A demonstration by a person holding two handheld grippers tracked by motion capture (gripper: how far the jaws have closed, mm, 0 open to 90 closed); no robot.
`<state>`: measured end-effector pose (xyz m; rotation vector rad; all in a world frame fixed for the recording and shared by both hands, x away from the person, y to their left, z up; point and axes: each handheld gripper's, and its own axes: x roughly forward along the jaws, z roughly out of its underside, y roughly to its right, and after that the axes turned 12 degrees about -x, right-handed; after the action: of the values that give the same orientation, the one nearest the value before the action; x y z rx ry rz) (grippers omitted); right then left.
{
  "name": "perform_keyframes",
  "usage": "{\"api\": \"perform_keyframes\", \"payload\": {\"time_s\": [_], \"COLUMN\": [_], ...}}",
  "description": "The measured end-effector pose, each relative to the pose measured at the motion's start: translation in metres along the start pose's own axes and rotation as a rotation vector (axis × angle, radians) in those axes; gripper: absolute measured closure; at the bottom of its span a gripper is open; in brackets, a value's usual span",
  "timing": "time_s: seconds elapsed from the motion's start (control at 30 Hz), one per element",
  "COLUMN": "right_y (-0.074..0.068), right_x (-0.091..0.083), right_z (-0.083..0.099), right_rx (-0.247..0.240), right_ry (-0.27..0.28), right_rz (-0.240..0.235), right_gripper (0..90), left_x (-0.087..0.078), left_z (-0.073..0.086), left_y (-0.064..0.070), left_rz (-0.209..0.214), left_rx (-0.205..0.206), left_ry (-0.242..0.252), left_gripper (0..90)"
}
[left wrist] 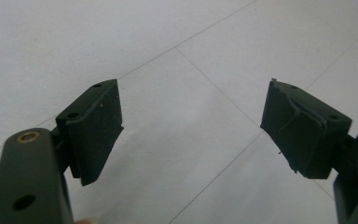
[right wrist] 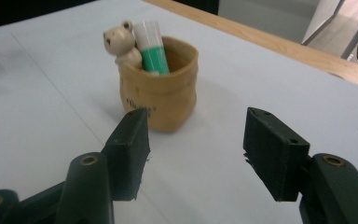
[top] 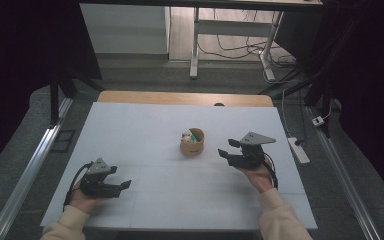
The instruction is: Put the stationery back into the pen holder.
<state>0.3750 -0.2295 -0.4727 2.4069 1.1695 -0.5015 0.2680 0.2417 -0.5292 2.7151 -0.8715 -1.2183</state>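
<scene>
A small tan pot [top: 192, 144] shaped like a sack stands near the middle of the white table. In the right gripper view the pot [right wrist: 163, 88] holds a green and white glue stick [right wrist: 152, 49] and a little cream bear figure [right wrist: 120, 44]. My right gripper [top: 225, 150] is open just right of the pot, its jaws pointing toward it with nothing between them [right wrist: 193, 154]. My left gripper [top: 126, 184] rests low at the front left, open over bare table [left wrist: 191, 121].
The white table top [top: 145, 130] has a wooden edge strip [top: 180, 97] along its far side. A white power strip [top: 299, 150] and cables lie on the floor to the right. Desk legs [top: 195, 45] stand beyond the table.
</scene>
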Motion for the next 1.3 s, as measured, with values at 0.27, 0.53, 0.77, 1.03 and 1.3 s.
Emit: {"api": "perform_keyframes", "payload": {"time_s": [0.27, 0.53, 0.77, 1.03, 1.3], "right_y": [-0.002, 0.002, 0.003, -0.001, -0.004], "right_x": [-0.025, -0.05, -0.067, -0.07, -0.064], "right_z": [0.022, 0.05, 0.074, 0.081, 0.08], "right_rx": [-0.001, 0.008, 0.01, -0.001, -0.019], "right_ry": [-0.041, -0.088, -0.127, -0.13, -0.144], "right_rz": [0.031, 0.085, 0.096, 0.063, 0.036], "right_gripper": [38.0, 37.0, 36.7, 36.3, 36.0], "left_x": [0.0, 0.0, 0.0, 0.0, 0.0], "left_z": [0.0, 0.0, 0.0, -0.001, -0.001], "left_y": [0.001, 0.002, 0.003, 0.004, 0.004], "left_rz": [0.003, 0.003, 0.005, 0.008, 0.009], "left_rx": [0.004, 0.008, 0.012, 0.017, 0.018], "left_ry": [0.001, 0.003, 0.002, 0.003, 0.006], "left_gripper": [20.0, 19.9, 19.8, 19.8, 19.8]}}
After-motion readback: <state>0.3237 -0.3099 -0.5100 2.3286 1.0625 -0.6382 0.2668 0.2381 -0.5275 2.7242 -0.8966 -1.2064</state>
